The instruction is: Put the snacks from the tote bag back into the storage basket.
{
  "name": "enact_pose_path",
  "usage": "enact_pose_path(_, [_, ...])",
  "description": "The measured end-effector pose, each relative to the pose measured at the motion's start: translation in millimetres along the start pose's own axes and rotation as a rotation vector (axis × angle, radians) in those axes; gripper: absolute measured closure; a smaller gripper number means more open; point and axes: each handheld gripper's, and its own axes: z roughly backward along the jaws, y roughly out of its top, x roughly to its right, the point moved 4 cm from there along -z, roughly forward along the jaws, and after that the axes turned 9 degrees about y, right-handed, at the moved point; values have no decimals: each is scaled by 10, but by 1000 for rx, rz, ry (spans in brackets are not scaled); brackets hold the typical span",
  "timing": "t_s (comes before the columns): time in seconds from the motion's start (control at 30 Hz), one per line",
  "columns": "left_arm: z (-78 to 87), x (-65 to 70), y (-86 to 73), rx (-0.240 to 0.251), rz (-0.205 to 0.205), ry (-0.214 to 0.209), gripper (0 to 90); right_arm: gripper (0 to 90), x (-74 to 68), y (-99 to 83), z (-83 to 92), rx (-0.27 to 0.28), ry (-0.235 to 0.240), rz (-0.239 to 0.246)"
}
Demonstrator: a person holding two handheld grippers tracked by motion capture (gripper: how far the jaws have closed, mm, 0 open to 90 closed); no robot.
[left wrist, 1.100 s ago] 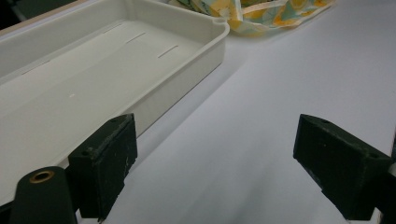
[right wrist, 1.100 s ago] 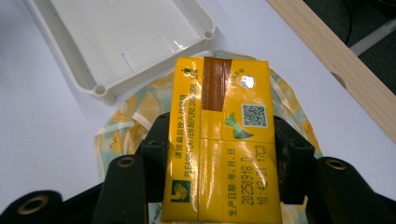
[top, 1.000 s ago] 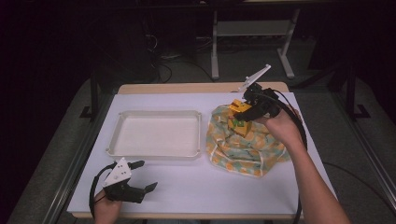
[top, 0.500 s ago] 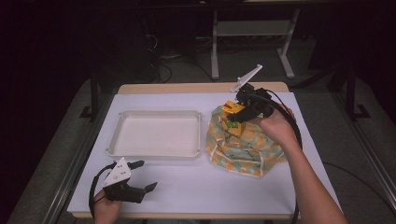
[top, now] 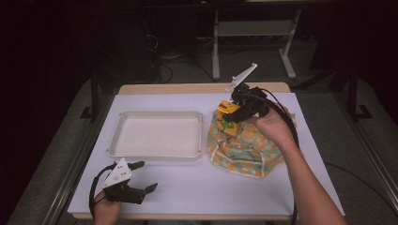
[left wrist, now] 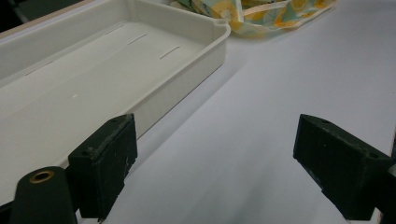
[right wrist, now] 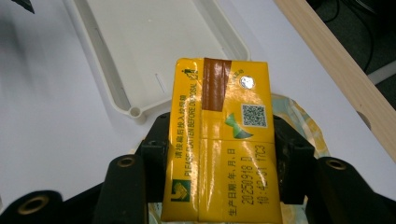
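The right tool is clamped on a yellow drink carton, one black jaw pressed against each long side of it. In the right gripper view the carton stands up between the jaws with its top face toward the camera: a brown strip, a round foil seal, a small square code and a printed date. The carton is held in the air, clear of the counter, directly above the patterned cloth bag that lies crumpled under the tool. The bag is orange, green and pale, and its edge shows just behind the jaws in the right gripper view. Ahead of the right tool, past the carton's top, sits the corner of a white tray; from above, the tray lies beside the tool on the side toward the person's left, just beside the bag.

The left tool rests near the front edge of the counter, with its jaws spread wide and nothing between them. In its own view the tray's wall runs close by one jaw, and the bag lies farther ahead.
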Motion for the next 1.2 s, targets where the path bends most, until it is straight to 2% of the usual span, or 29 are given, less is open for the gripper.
enact_pose_path(0.17, [1, 1, 0, 0, 0, -1, 133, 493, -40, 64, -34, 1, 11, 13])
enact_pose_path(0.2, [-2, 3, -1, 0, 2, -2, 133, 493, -48, 90, -56, 2, 18, 30])
enact_pose_path(0.63, [-4, 1, -4, -7, 4, -2, 133, 493, -118, 219, -204, 6, 62, 58])
enact_pose_path(0.87, [-6, -5, -5, -6, 5, 1, 133, 493, -179, 310, -298, 6, 86, 94])
enact_pose_path(1.2, [-12, -5, -4, 1, 8, 3, 133, 493, -252, 408, -379, 14, 122, 110])
